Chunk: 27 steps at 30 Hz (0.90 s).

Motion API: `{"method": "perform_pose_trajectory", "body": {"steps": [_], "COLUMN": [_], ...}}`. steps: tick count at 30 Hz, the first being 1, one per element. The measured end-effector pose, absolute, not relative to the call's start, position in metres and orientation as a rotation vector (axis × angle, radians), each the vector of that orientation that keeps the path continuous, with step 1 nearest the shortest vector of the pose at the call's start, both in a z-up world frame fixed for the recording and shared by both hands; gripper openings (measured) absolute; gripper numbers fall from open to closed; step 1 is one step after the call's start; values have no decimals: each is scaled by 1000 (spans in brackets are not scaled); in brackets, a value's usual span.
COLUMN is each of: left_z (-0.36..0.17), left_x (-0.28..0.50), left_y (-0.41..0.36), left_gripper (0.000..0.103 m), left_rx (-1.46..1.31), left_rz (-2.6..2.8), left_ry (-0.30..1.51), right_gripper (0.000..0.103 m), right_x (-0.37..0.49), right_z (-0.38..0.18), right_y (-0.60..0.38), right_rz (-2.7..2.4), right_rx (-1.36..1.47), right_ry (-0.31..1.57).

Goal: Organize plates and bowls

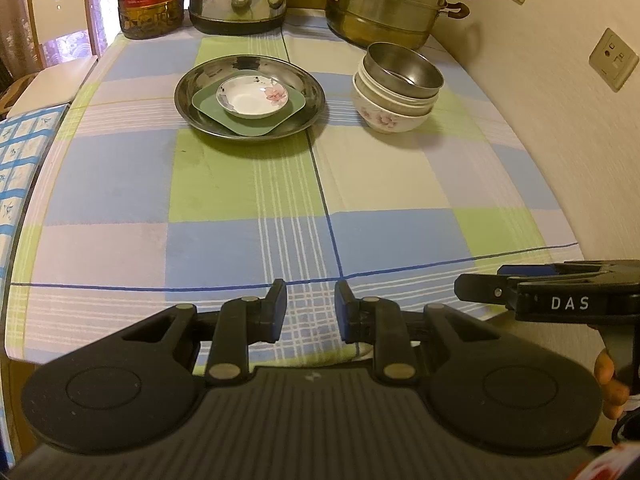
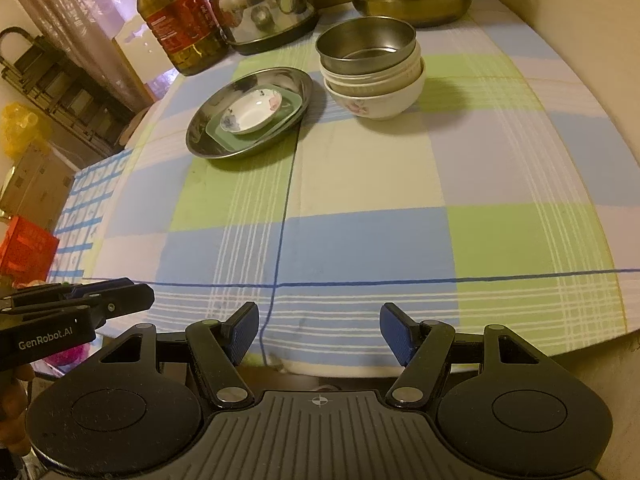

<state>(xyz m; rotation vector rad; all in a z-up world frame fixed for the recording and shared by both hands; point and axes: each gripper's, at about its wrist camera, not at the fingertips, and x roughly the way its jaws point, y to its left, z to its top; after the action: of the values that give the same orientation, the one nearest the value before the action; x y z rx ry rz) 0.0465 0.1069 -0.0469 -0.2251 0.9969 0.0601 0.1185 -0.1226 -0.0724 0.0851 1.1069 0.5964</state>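
Shiny steel plate (image 1: 249, 126), glossy ceramic bowls (image 1: 388, 116), cloth tablecloth (image 1: 380, 184)

The tablecloth (image 1: 248, 200) is a check of pale blue, lime green, cream and lilac, crossed by thin white and dark blue lines. On it sits a silver steel plate (image 1: 192, 100) — inside, a sage-green square dish (image 1: 206, 102) and a white saucer (image 1: 251, 96) with a pink flower. The bowl stack (image 1: 394, 92) is white with pink blossoms, topped by grey steel. Both grippers are black with blue pads (image 2: 400, 330).
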Motion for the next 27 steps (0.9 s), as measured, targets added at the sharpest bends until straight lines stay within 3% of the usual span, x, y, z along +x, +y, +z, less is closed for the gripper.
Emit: {"method": "perform_pose_trajectory", "body": {"steps": [27], "left_z": [-52], "left_x": [110], "left_y": [171], "left_gripper": [22], "left_rx": [-93], "left_rz": [-199], "left_ry": [995], "right_gripper": [67], "right_x": [128], "right_z": [-77], "right_y": [-75], "right_rz": [346], "right_rx": [319], "right_ry": [1106]}}
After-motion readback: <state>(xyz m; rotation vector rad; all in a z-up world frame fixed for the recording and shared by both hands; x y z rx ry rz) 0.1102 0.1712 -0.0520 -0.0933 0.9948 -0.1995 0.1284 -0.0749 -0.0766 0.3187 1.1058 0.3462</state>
